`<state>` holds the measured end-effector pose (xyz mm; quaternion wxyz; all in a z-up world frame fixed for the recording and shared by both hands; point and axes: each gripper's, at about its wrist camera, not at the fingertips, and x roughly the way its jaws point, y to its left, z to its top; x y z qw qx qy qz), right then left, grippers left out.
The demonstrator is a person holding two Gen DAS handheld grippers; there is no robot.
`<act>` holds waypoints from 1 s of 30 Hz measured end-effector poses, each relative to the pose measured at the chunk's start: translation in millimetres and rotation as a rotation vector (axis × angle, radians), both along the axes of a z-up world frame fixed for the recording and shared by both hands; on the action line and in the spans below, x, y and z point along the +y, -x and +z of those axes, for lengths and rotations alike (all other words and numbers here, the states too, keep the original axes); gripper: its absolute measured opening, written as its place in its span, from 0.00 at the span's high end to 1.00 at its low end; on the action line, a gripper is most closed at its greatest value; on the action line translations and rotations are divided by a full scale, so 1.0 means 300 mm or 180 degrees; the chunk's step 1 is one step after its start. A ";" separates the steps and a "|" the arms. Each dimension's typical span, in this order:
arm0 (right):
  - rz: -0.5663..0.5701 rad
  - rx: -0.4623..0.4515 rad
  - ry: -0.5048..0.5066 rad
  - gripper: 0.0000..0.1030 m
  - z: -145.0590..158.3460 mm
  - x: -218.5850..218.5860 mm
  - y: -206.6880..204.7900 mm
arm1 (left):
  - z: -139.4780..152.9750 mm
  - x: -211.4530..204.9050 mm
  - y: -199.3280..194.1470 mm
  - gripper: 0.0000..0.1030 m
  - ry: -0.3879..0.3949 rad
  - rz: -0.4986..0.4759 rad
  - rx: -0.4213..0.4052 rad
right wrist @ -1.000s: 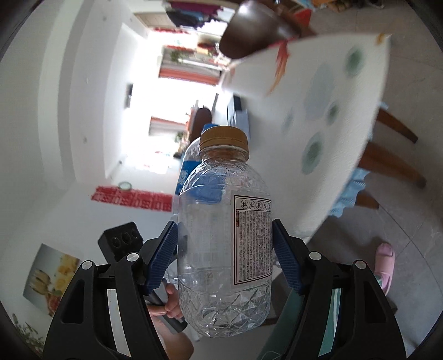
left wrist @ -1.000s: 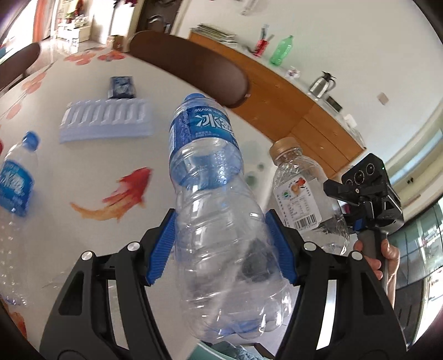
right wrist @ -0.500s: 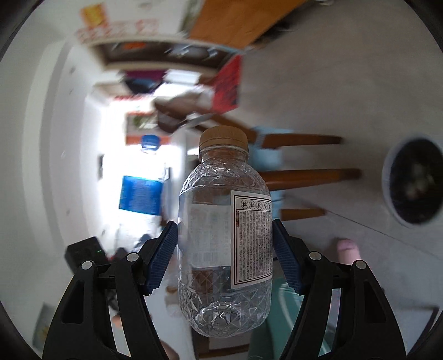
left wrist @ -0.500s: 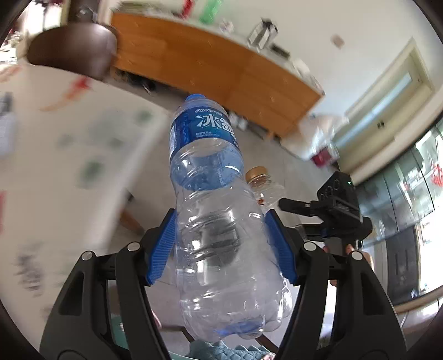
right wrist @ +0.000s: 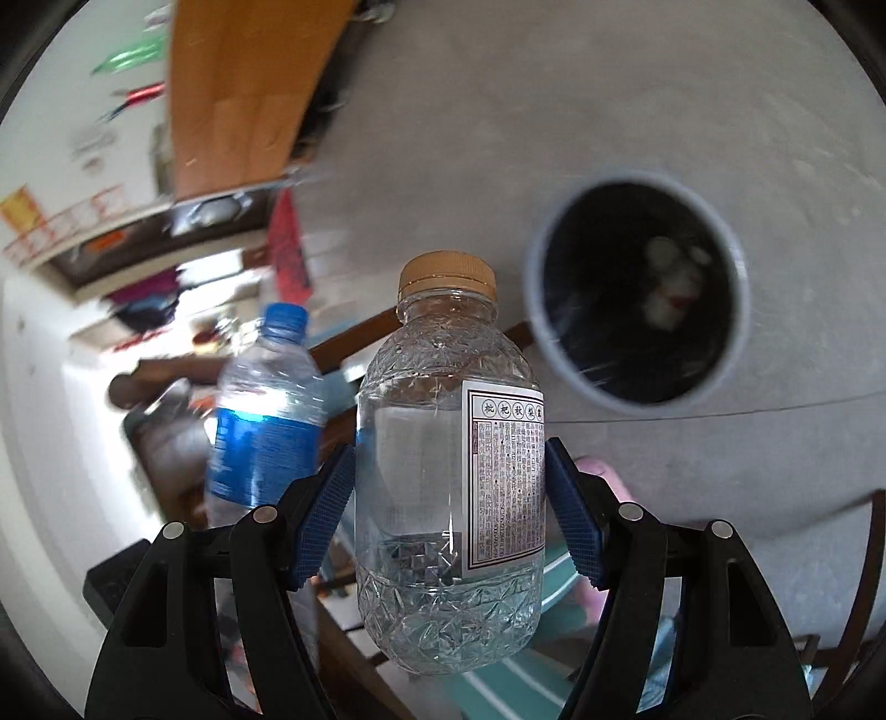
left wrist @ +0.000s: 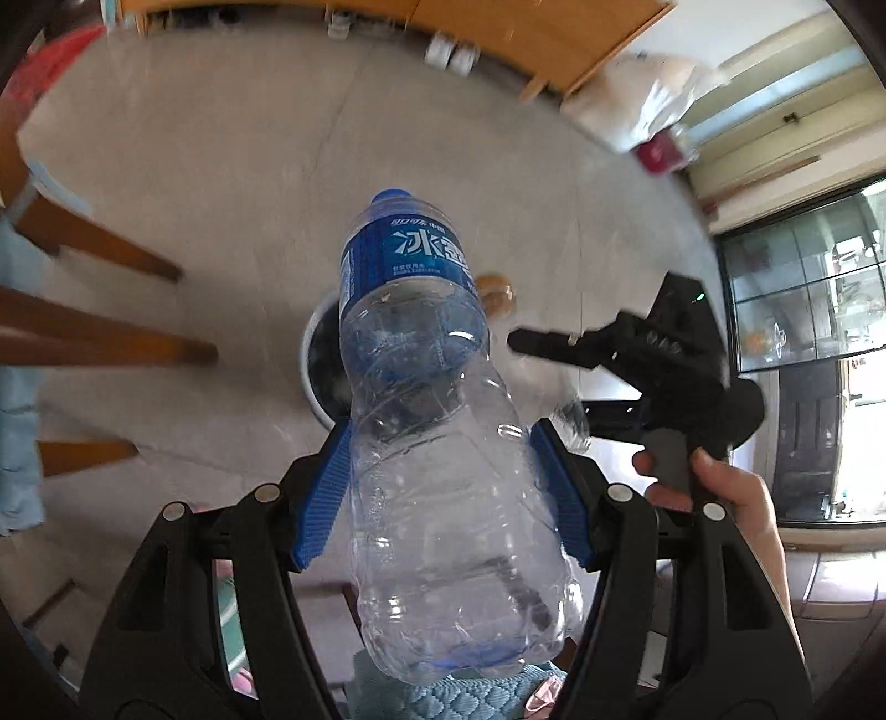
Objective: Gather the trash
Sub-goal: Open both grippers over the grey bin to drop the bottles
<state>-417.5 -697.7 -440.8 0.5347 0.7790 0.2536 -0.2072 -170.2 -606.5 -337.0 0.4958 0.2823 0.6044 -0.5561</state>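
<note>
My left gripper point(left wrist: 440, 437) is shut on a crumpled clear bottle with a blue label and blue cap point(left wrist: 421, 387). It hangs above the grey-rimmed trash bin point(left wrist: 313, 360), mostly hidden behind it. My right gripper point(right wrist: 448, 448) is shut on a clear bottle with a tan cap and white label point(right wrist: 448, 443). The trash bin point(right wrist: 631, 293) lies on the floor to its upper right, black inside, with some white trash in it. The blue-label bottle point(right wrist: 266, 410) shows to the left in the right wrist view. The right gripper point(left wrist: 637, 343) shows in the left wrist view, with the tan cap point(left wrist: 495, 288).
Grey tiled floor point(left wrist: 221, 138) is below. Wooden chair legs point(left wrist: 99, 338) stand at the left. A wooden cabinet point(left wrist: 498, 27) runs along the far wall. A glass door point(left wrist: 803, 299) is at the right.
Both grippers swung away from the table and tipped down toward the floor, each keeping its bottle. The trash bin has come into view beneath them.
</note>
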 end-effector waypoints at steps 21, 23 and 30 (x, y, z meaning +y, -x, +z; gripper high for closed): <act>-0.0322 0.0409 -0.0176 0.18 -0.162 -0.105 0.100 | -0.394 -0.079 -0.050 0.23 -0.0623 -0.0018 0.0035; -0.0304 0.0382 -0.0104 0.18 -0.121 -0.102 0.107 | -0.371 -0.068 -0.063 0.23 -0.0565 0.0041 0.0099; -0.0125 0.0175 0.0194 0.18 0.044 -0.104 0.080 | -0.192 -0.027 -0.080 0.23 -0.0259 0.0018 0.0104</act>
